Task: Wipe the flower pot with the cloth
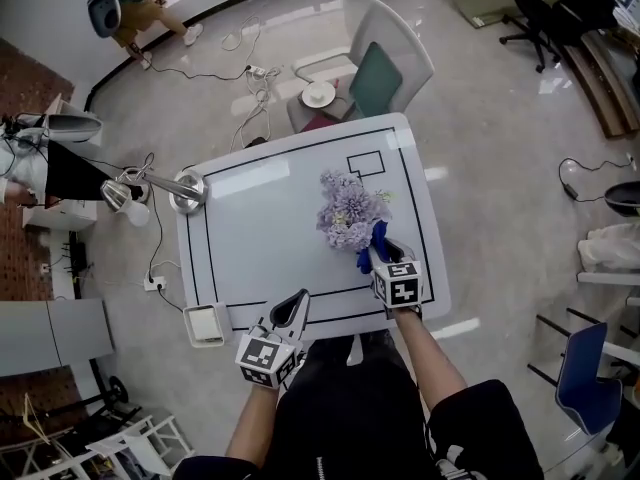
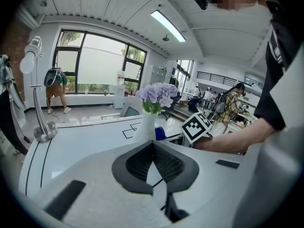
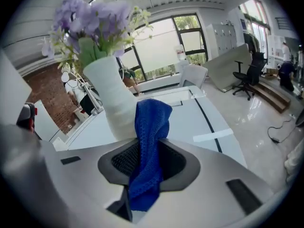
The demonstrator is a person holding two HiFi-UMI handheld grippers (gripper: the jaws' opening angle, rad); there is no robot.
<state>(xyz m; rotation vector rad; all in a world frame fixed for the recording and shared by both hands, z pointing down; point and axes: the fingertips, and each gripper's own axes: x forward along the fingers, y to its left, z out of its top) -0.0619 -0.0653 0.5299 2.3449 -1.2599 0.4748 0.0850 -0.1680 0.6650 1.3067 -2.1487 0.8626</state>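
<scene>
Near our bench's (image 1: 260,218) right edge, the right tool (image 1: 384,261), clamped on the cloth (image 3: 151,137), faces the upright flower pot (image 3: 111,103) just ahead. The left tool (image 2: 153,146), closed and empty, is farther off.

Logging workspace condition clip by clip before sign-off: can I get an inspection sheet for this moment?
Surface: white table with a black border line, bare in the middle.
Job's things: white flower pot upright, holding purple flowers; blue cloth close to its side, contact unclear.
Clutter: lamp at the left edge; white box by the near-left corner.
Grippers: right tool shut on the cloth; left tool shut, nothing between its jaws, apart from the pot.
Cables: cables on the floor beyond the table.
Surroundings: chair behind the table; person by the window.
</scene>
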